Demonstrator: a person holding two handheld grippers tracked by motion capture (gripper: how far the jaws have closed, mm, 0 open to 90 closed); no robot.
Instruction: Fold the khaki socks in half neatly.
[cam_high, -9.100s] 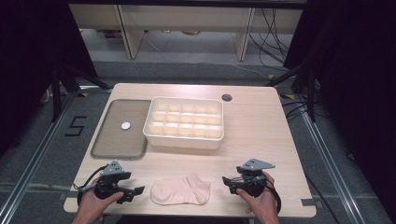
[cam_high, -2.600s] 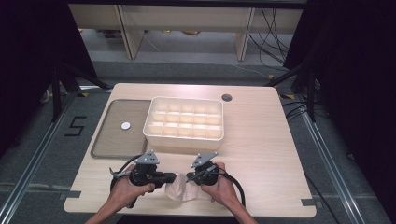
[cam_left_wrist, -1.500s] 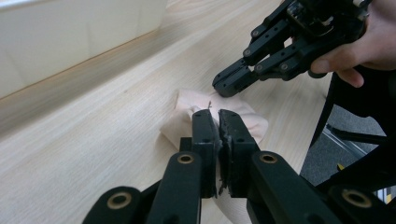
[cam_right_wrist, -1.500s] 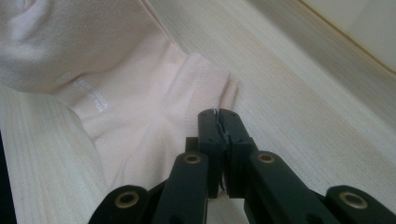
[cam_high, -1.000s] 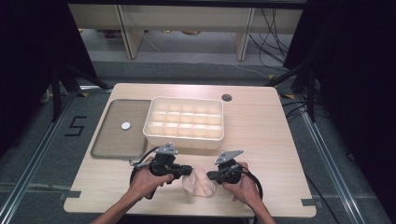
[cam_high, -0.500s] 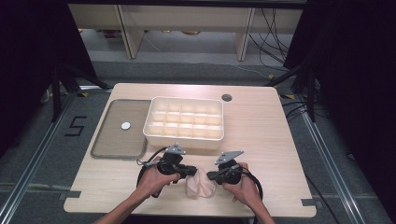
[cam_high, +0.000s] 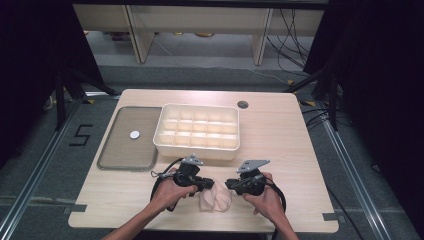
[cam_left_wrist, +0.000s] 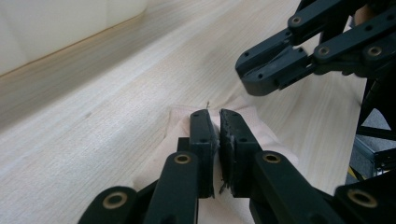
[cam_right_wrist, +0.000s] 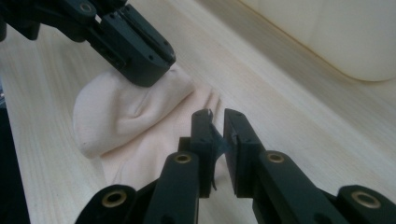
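- sock (cam_high: 216, 197): pale peach, bunched into a folded lump at the near edge of the table (cam_high: 280, 135), right between the two grippers, in front of the cream divided box (cam_high: 198, 131)
- left gripper (cam_high: 206, 184): tip sits on the sock's left side; jaws have just been easing apart, only a thin slit between them, nothing pinched that i can see
- right gripper (cam_high: 233, 185): same deal at the sock's right edge, jaws just opened a crack, fabric under them, not clamped
- only readable writing is a "5" (cam_high: 80, 135) on the floor left of the table
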